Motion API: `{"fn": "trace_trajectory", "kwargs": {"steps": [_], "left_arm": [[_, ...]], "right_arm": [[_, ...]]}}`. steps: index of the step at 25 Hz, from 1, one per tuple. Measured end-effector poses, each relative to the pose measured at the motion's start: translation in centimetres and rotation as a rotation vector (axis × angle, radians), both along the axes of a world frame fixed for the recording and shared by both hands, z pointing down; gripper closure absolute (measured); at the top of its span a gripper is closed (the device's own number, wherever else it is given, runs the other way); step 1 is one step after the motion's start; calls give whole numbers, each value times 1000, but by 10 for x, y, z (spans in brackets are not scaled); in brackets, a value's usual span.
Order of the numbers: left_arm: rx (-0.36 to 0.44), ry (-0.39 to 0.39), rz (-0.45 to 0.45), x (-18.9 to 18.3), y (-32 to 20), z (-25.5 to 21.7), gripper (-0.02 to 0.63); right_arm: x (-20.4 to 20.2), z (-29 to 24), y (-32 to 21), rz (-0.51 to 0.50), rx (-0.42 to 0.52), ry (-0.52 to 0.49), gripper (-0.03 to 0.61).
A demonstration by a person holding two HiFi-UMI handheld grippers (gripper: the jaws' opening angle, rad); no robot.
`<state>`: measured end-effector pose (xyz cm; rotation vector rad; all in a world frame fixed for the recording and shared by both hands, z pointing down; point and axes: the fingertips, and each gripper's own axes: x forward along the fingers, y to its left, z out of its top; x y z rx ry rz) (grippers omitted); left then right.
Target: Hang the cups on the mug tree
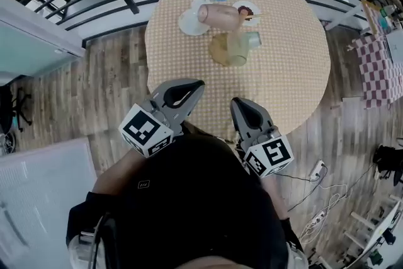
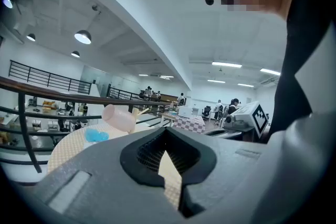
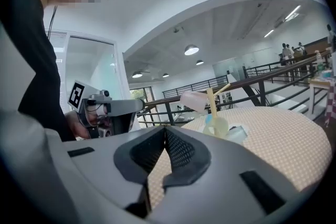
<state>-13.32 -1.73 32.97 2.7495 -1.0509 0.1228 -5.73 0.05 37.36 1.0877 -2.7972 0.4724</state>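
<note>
Left gripper (image 1: 199,84), right gripper (image 1: 235,101): jaws closed, empty (1 pink cup (image 1: 217,14) on mug tree (image 3: 211,101))

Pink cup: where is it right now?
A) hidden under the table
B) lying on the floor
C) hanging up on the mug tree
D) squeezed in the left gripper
C: the pink cup sits on a peg of the mug tree, up off the table, while the left gripper is shut with nothing in it.
</note>
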Motion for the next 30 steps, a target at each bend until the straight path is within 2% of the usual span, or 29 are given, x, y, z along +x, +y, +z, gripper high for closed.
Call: {"fn": "trace_trajectory", "kwargs": {"steps": [6, 9, 11, 18, 30], "left_arm": [[25, -19, 19, -5, 4, -9, 606], [74, -27, 20, -12, 4, -19, 606], [76, -17, 9, -20, 1, -21, 606], [61, -2, 31, -27, 6, -17, 606], [11, -20, 44, -26, 10, 3, 606]], "right_arm": [[-10, -28, 0, 9, 58, -88, 563], [-17, -40, 0, -4, 113, -65, 563], [-23, -42, -2, 0, 134, -48, 563], [-39, -38, 8, 5, 136, -16, 565], [-34, -24, 8, 40, 111, 0, 566]]}}
